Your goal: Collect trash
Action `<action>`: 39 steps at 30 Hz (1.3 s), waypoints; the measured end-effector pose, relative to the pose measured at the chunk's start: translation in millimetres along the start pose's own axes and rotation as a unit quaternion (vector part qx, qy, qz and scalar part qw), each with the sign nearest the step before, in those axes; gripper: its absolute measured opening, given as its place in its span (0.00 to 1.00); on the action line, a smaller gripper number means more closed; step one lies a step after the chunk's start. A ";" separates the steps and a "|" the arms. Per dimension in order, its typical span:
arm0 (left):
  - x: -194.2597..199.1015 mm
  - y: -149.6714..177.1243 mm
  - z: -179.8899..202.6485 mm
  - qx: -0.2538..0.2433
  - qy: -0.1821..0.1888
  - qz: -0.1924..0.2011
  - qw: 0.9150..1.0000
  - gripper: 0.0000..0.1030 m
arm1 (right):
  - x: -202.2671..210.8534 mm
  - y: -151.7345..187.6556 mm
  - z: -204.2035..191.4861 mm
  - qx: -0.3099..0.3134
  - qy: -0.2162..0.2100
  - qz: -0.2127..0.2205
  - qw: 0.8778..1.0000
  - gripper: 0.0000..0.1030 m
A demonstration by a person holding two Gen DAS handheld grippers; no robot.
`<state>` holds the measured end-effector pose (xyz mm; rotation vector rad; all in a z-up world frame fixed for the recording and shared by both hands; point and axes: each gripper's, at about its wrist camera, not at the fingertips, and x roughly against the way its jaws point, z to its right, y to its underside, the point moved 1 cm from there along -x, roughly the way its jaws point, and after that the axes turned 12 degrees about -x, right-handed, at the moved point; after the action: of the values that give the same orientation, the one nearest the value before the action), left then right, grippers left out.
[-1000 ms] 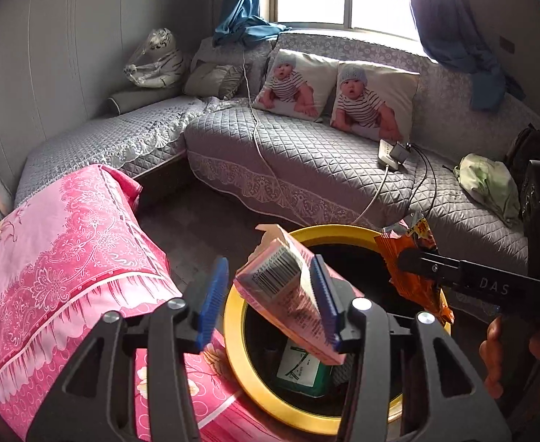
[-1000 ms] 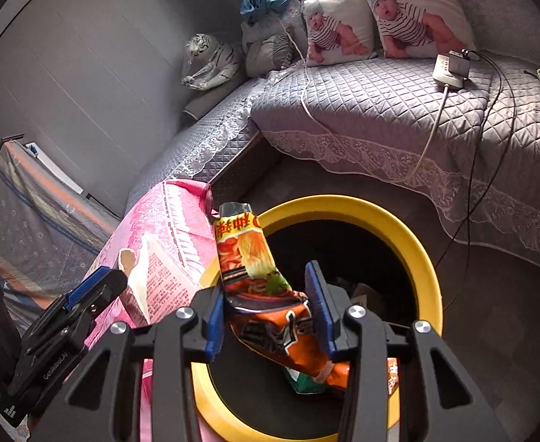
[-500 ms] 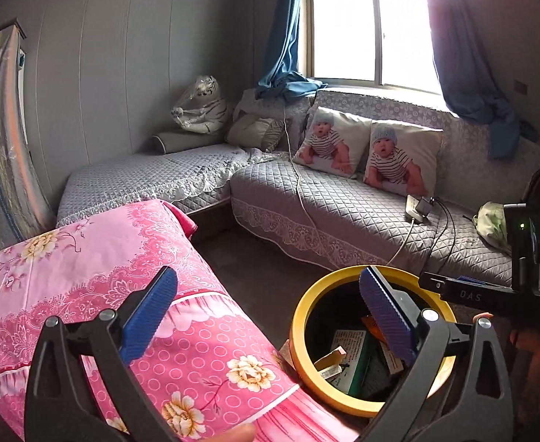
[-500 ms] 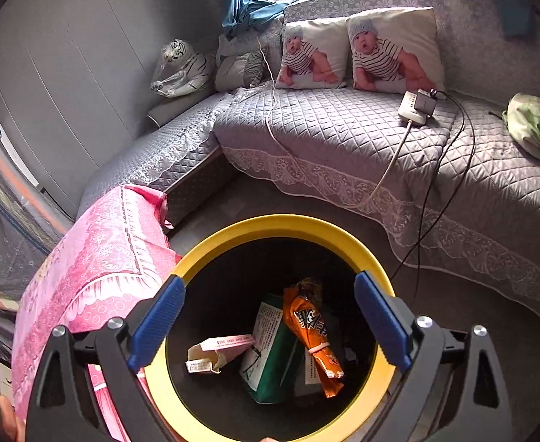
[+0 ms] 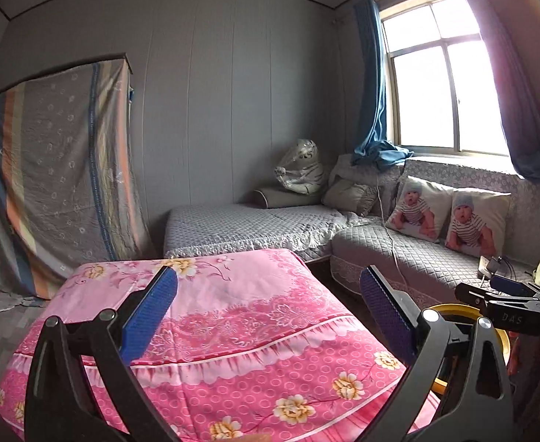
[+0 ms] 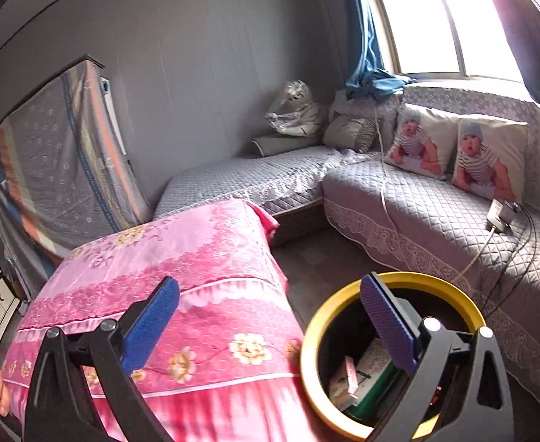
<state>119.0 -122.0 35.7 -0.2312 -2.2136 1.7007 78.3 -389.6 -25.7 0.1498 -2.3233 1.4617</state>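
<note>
Grey quilted L-shaped sofa (image 6: 435, 221) wraps the far corner under the window (image 5: 443, 84), blue curtain (image 5: 371, 84) bunched at its left edge. Striped grey-and-orange sheet (image 5: 56, 176) drapes a tall frame on the left wall. Pink floral bedspread (image 5: 233, 316) fills the near foreground in both views; nothing lies on the part I can see. Round black trash bin with a yellow rim (image 6: 410, 278) stands on the floor just beside the bedspread's right edge, between it and the sofa. In the right wrist view it sits low and right, my right finger crossing its opening. Inside it: a green-and-white carton (image 6: 375, 368) and a small pink-and-white box (image 6: 345, 377), both tilted against each other; an orange scrap deeper down is mostly hidden. Two white cushions printed with babies (image 6: 457, 147) lean on the sofa back, a plastic-wrapped plush tiger (image 5: 301, 167) in the corner, a white power strip (image 6: 500, 213) with cables on the seat. My left gripper (image 5: 268, 313) is spread wide, empty, over the bedspread. My right gripper (image 6: 270, 316) is still opening, nothing between the blue pads (image 6: 152, 324).
</note>
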 end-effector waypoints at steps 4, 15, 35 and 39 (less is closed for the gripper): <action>28.9 2.7 -34.4 0.011 -0.049 -0.004 0.999 0.92 | 17.2 4.6 -48.9 0.025 -0.048 0.005 0.999 0.92; 88.6 57.5 -78.3 0.017 -0.164 -0.017 0.986 0.92 | 46.2 47.5 -99.8 0.061 -0.062 0.045 0.995 0.92; 104.1 89.0 -72.4 0.074 -0.155 -0.021 0.985 0.92 | 45.5 96.2 -87.5 0.071 -0.042 0.051 0.995 0.92; 103.4 87.6 -72.2 0.075 -0.156 -0.021 0.985 0.92 | 44.4 95.4 -85.8 0.067 -0.040 0.048 0.996 0.92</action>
<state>42.4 1.1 -14.8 0.1274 -2.2650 1.9840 32.6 -265.5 -56.8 0.1362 -2.3241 1.6885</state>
